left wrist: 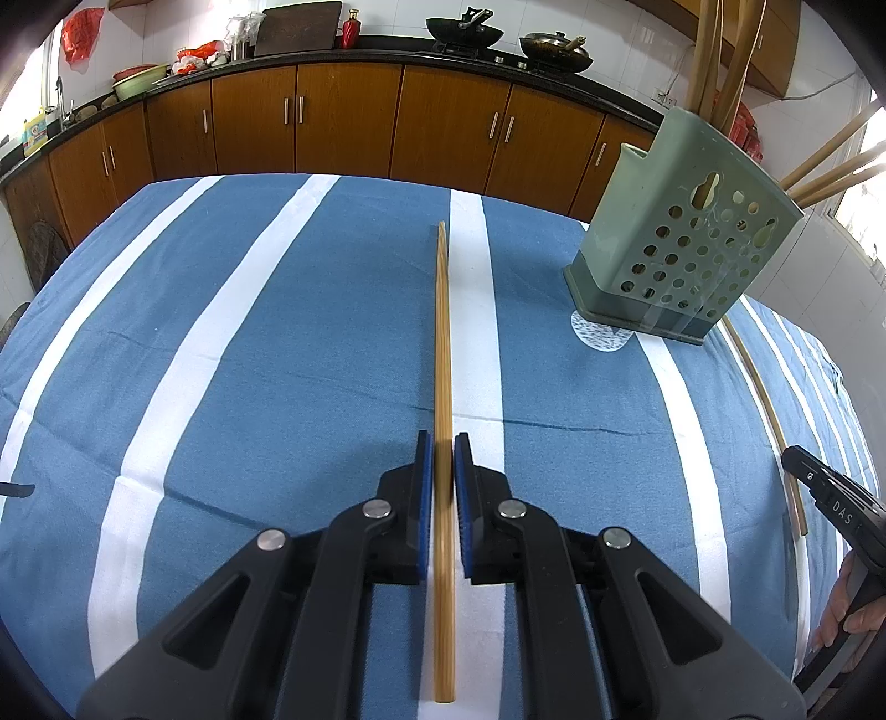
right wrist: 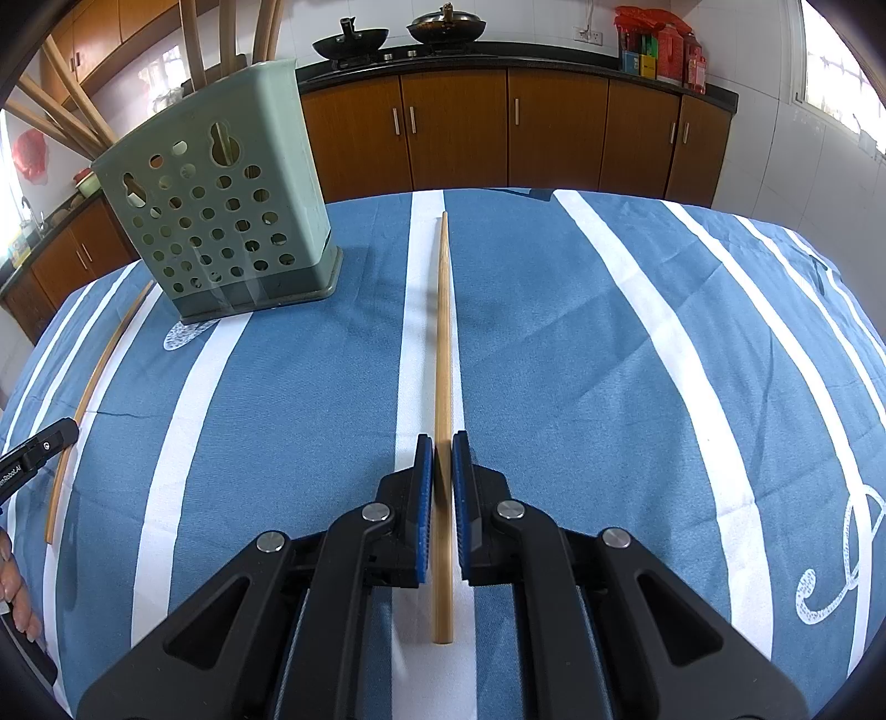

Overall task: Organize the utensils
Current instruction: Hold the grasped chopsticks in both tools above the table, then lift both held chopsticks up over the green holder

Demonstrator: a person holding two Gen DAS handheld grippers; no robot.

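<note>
Blue-striped tablecloth [left wrist: 249, 332]: several sticks already in perforated green plastic holder [left wrist: 675, 232], left gripper [left wrist: 442, 471] and right gripper [right wrist: 442, 471] each pinch a bamboo chopstick, one loose chopstick [right wrist: 94, 382] left.

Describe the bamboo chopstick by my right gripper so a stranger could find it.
On the blue-and-white striped tablecloth, look right of the pale green perforated plastic utensil holder. The bamboo chopstick runs along a white stripe between the right gripper's blue pads. The other flat chopstick is left of the holder; the remaining chopsticks stand inside it.
</note>
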